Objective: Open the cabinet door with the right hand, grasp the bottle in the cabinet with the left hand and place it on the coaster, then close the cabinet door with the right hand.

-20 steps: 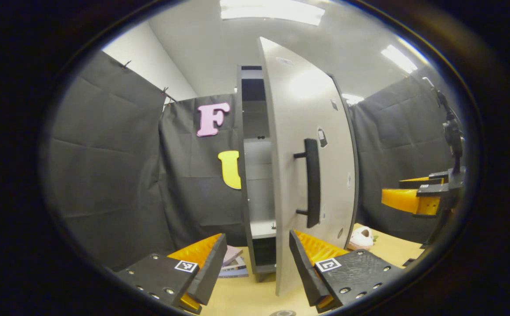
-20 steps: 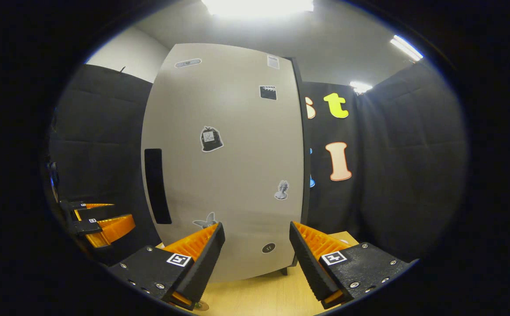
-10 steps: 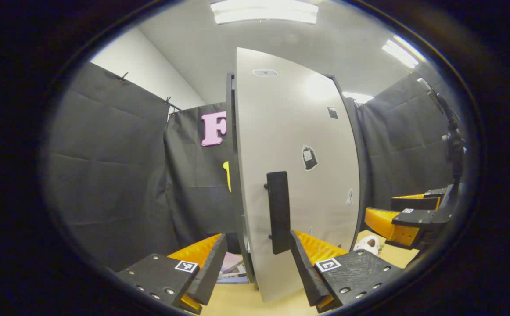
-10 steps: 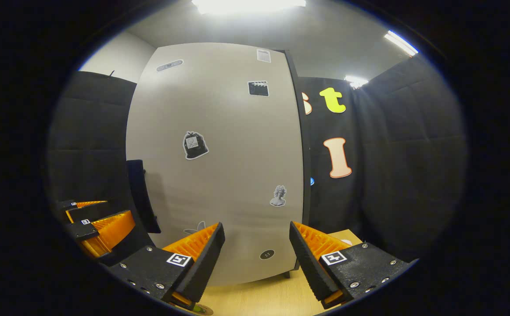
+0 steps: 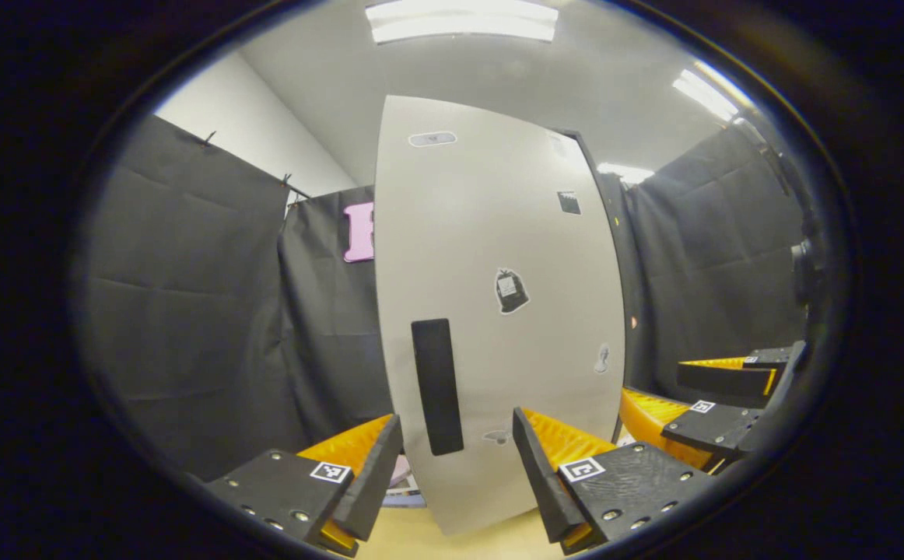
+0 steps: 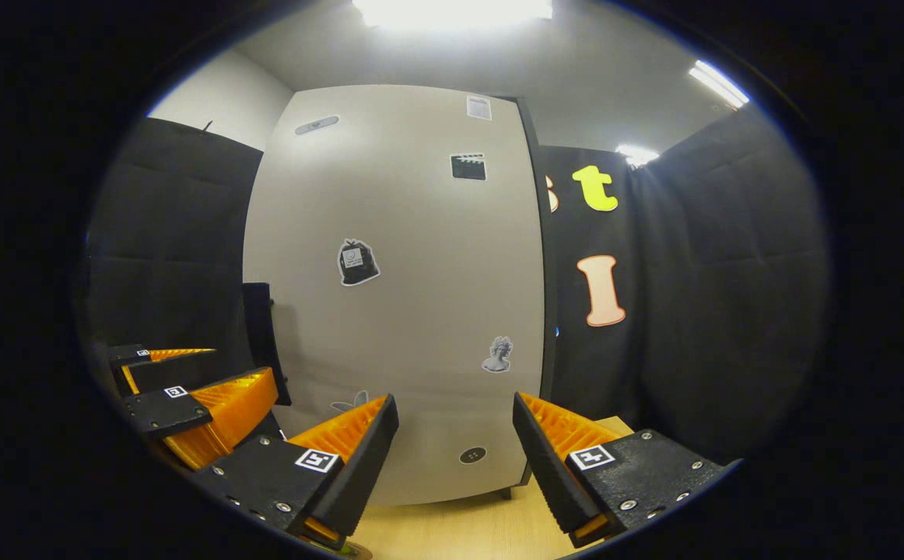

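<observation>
Left claw (image 5: 458,467) stands wide apart at the bottom of the left gripper view, its two fingers spread with nothing between them. Straight ahead rises the pale grey cabinet door (image 5: 499,311), closed or very nearly so; its inside is hidden, so the bottle cannot be seen and its place cannot be told. A dark vertical handle (image 5: 437,386) sits low on the door's left part, above the gap between the fingers and not touched by either. Small stickers (image 5: 511,291) dot the door face. To the right, lower down and farther off, the right claw (image 5: 720,400) shows, its fingers also parted and clear of the door. A strip of light wooden worktop (image 5: 421,540) lies below the door, and some flat pinkish items (image 5: 399,476) peek out beside the left finger.

Right claw (image 6: 456,459) in the right gripper view is likewise wide, holding nothing, with the door (image 6: 421,311) filling the middle ahead of it. The handle (image 6: 265,342) is seen edge-on at the door's left side. Just beside that handle, at lower left, the left claw (image 6: 187,389) hangs with its fingers apart. Stickers (image 6: 357,262) are scattered over the door, and a dark round mark (image 6: 472,455) sits near its bottom edge. Worktop (image 6: 460,529) shows beneath.
</observation>
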Available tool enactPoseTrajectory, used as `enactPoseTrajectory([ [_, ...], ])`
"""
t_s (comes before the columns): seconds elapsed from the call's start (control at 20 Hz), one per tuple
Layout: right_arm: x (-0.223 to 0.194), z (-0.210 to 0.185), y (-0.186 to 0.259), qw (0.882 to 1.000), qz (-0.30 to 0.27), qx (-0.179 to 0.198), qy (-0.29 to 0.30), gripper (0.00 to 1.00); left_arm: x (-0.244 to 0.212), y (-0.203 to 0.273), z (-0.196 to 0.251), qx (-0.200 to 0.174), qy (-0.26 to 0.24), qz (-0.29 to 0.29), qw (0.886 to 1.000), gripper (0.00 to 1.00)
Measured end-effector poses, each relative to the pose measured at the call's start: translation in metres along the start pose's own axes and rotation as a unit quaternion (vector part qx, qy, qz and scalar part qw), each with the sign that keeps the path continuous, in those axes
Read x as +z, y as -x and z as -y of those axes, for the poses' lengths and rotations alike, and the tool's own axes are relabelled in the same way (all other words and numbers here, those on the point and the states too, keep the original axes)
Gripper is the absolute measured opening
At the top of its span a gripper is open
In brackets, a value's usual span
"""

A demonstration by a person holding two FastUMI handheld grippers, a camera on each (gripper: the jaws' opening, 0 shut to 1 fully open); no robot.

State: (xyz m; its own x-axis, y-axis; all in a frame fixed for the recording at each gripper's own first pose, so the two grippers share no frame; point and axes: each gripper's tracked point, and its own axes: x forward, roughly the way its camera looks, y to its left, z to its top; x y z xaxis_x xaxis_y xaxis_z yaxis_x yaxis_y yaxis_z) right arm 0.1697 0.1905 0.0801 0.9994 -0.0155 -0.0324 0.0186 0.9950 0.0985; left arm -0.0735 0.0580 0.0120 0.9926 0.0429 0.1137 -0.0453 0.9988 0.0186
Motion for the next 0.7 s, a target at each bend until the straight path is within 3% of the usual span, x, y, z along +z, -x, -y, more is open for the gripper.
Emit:
enactPoseTrajectory([
  [0.15,0.002,0.005,0.003,1.0,0.002,-0.013,0.005,0.92,-0.002,0.002,0.008,-0.011,0.016,-0.006,1.0,0.84],
  [0.3,0.001,0.0,0.005,1.0,0.003,-0.013,0.018,0.92,-0.001,0.001,0.011,-0.015,0.023,-0.004,1.0,0.84],
  [0.35,0.001,0.0,0.008,1.0,0.006,-0.017,0.025,0.92,0.0,-0.001,0.013,-0.018,0.024,0.0,1.0,0.79],
  [0.7,0.011,-0.003,0.012,0.999,0.027,-0.031,0.035,0.93,0.002,-0.002,0.009,-0.009,0.025,0.007,1.0,0.81],
])
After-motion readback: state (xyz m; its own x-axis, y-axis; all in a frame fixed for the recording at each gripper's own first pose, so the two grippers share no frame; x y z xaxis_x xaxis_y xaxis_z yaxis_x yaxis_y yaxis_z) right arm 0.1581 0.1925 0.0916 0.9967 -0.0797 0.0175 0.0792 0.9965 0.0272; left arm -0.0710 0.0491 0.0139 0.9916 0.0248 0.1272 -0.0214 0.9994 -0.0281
